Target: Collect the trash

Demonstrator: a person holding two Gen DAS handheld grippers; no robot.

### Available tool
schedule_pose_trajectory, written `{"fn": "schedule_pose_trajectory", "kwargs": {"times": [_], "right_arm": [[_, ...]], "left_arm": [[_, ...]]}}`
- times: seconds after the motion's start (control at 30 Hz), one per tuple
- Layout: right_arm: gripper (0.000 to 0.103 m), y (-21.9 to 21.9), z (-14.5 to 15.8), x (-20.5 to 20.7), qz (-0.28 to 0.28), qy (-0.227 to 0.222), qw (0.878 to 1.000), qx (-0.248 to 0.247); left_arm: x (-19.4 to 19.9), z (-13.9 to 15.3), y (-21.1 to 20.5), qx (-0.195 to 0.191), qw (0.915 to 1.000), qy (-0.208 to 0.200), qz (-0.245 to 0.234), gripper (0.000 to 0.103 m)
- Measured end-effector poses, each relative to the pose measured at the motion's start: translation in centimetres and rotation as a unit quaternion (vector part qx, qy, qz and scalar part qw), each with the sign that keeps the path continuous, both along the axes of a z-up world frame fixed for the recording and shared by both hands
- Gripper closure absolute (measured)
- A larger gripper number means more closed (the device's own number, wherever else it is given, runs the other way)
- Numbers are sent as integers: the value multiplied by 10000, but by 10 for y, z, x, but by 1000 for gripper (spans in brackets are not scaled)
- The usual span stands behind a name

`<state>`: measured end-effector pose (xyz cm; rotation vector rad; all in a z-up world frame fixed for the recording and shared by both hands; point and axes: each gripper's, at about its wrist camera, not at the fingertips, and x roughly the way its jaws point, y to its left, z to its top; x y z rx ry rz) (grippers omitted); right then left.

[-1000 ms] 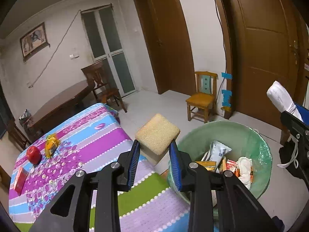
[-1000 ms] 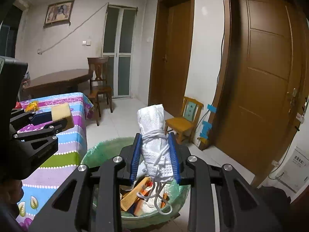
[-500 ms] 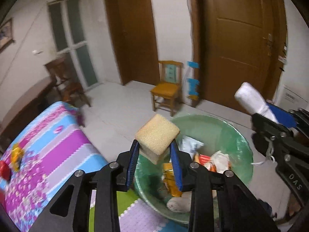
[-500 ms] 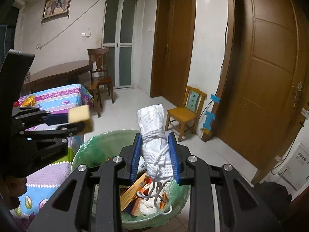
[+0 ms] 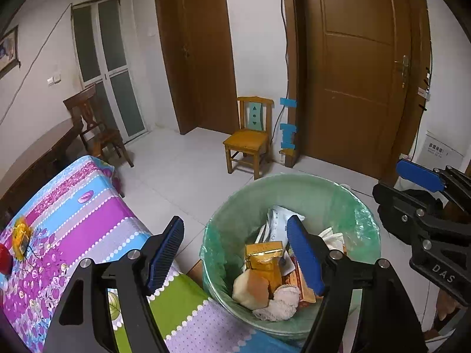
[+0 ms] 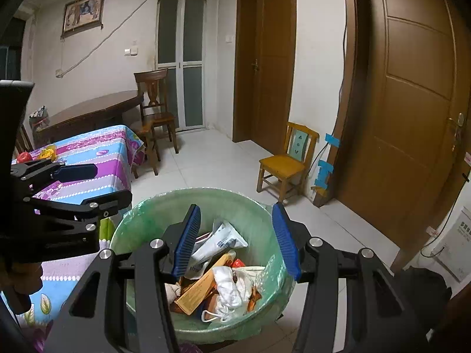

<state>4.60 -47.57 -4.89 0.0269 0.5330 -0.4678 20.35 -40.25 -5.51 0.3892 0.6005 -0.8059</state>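
Your one bin (image 5: 362, 223), lined with green film, sits in the lower middle of both views, holding the trash: one sponge (image 5: 250, 289) at its lower left, one white mask (image 6: 231, 286), one gold packet (image 5: 265, 261) and one brown carton (image 6: 195, 294). Your left tongs (image 5: 235, 254) have just been opening and stand wide with nothing between them. Your right tongs (image 6: 237, 239) have also just been opening and are empty. The striped worktop (image 5: 88, 206) lies lower left; two chairs stand beyond.
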Motion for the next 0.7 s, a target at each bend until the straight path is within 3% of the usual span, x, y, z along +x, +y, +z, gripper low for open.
{"fn": "schedule_pose_trajectory", "kwargs": {"times": [0.1, 0.2, 0.43, 0.7], "right_arm": [[52, 0, -1, -17, -120, -35, 9999, 108], [40, 4, 0, -36, -190, -139, 9995, 220], [23, 23, 1, -85, -377, -284, 9987, 179], [15, 36, 1, -113, -484, -395, 9979, 185]], "left_arm": [[-11, 0, 5, -15, 10000, -8, -43, 30], [-30, -1, 15, -60, 9998, 49, -179, 29], [-89, -16, 44, 150, 9988, -12, -456, 26], [-121, -22, 68, 76, 9979, 191, -612, 24]]}}
